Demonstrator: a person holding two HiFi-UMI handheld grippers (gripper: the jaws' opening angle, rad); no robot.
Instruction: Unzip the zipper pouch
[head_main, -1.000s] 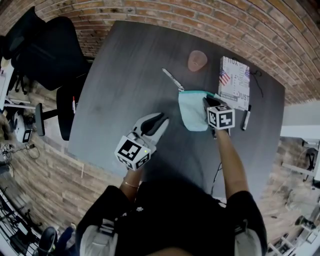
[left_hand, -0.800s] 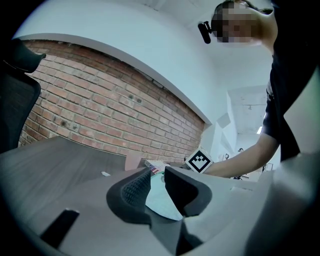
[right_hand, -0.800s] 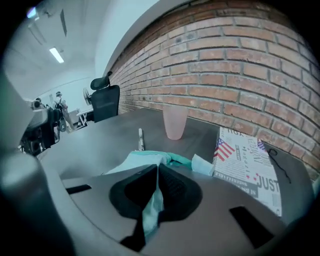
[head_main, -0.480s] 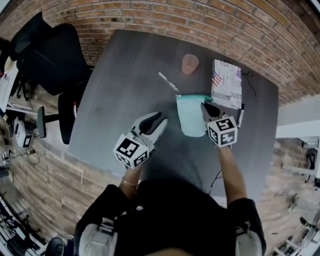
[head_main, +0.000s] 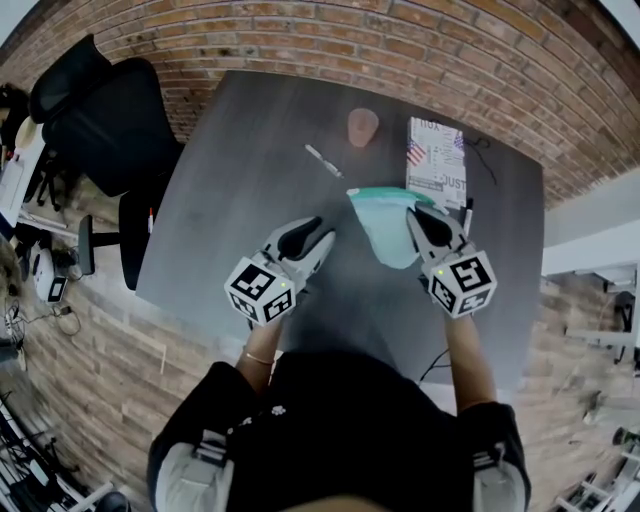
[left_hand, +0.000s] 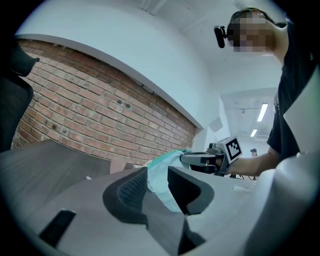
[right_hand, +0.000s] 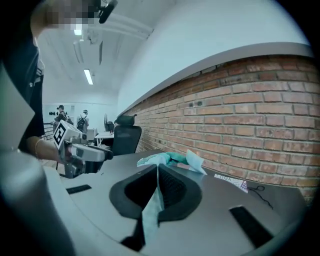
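Pouch (head_main: 388, 232) drawn nearer — zipper edge (head_main: 385, 193) farthest

Soft, even indoor light from ceiling strips (right_hand: 88, 76); fisheye bending at the edges, dark vignetted corners.

Left gripper (head_main: 320, 234) points to 1 o'clock, jaws opening, gripping nothing. Right gripper (head_main: 416, 213) points to 11 o'clock, clamped on teal zipper pouch (head_main: 383, 226).

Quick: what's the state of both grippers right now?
Left gripper: jaws opening, nothing between them.
Right gripper: shut on the teal fabric zipper pouch.
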